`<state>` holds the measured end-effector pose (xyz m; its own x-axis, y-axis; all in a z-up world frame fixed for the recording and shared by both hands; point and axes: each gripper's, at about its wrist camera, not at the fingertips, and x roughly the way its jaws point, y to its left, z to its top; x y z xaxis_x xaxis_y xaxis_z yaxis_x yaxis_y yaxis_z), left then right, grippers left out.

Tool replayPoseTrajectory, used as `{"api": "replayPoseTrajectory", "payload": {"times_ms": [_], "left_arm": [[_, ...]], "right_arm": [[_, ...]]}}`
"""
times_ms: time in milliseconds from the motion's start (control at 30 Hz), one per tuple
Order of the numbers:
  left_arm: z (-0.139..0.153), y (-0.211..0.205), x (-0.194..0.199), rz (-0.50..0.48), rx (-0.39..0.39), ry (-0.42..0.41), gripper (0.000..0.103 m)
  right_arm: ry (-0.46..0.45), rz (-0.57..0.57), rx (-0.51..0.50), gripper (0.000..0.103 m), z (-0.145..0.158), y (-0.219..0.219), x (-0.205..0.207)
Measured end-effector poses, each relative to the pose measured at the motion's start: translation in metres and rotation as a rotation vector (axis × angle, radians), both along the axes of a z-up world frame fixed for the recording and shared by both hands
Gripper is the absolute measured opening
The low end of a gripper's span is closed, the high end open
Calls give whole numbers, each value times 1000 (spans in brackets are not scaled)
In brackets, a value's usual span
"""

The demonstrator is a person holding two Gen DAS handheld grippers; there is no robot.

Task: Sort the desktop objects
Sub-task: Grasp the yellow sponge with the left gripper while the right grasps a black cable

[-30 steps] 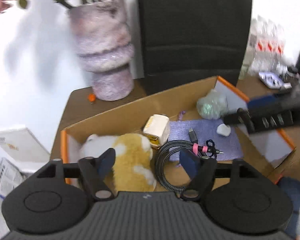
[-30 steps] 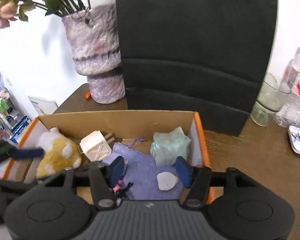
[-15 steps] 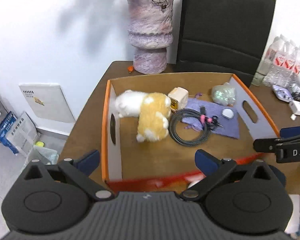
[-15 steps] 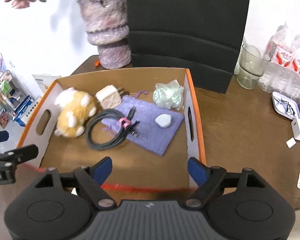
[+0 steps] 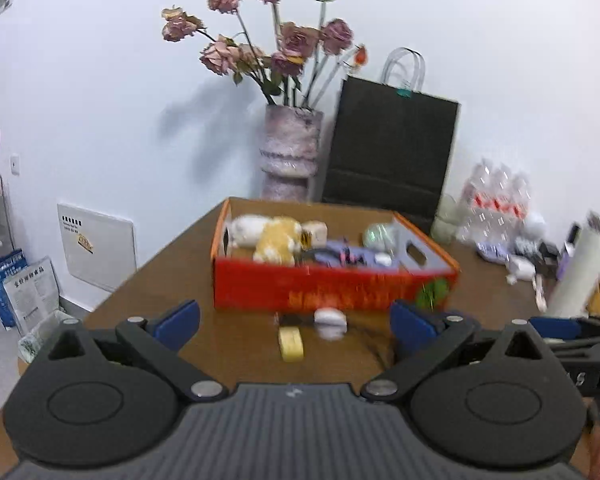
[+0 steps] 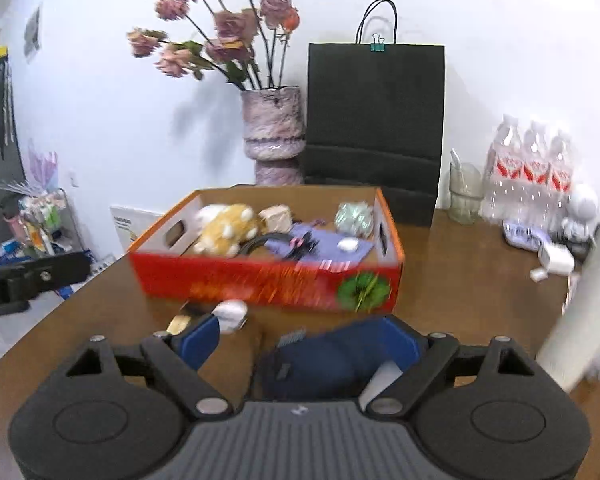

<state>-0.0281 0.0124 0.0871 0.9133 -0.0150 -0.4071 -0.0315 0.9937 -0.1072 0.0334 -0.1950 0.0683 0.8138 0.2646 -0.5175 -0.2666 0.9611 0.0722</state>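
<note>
A red cardboard box [image 6: 260, 280] with orange rims sits mid-frame, holding a yellow-and-white plush toy [image 6: 226, 230], a beige cube [image 6: 276, 218], a coiled black cable [image 6: 260, 242], a purple cloth [image 6: 320, 242] and a pale green crumpled lump [image 6: 354, 214]. Below the box, lower centre, lie a yellow block [image 5: 291, 344], a small white object [image 5: 331, 317] and a dark blue pouch [image 6: 332, 360].

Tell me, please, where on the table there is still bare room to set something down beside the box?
Bare wood lies left of the red box, out to the table edge, and between the box and the glass on its right. Crowded: just before the box, with the yellow item, white item and dark pouch, and the far-right clutter by the bottles.
</note>
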Motion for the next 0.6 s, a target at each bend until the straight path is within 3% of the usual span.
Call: {"api": "replayPoseTrajectory", "payload": {"times_ms": [100,333,467,600], "left_arm": [[-21,-10,-18,19,58,44,103],[-47,-9,-44,-6,18,123,103],[-55,-6,-31,25,27,146,103],[-56,2,1,51,14,112,102]], "right_arm": [[-12,6,2,87,-20,2,-32],[-57,16,-14,87,-43,-6,-80],[-44,22,19,84,-45,-11,-80],[-64,42,19,79,-40,-6,-67]]}}
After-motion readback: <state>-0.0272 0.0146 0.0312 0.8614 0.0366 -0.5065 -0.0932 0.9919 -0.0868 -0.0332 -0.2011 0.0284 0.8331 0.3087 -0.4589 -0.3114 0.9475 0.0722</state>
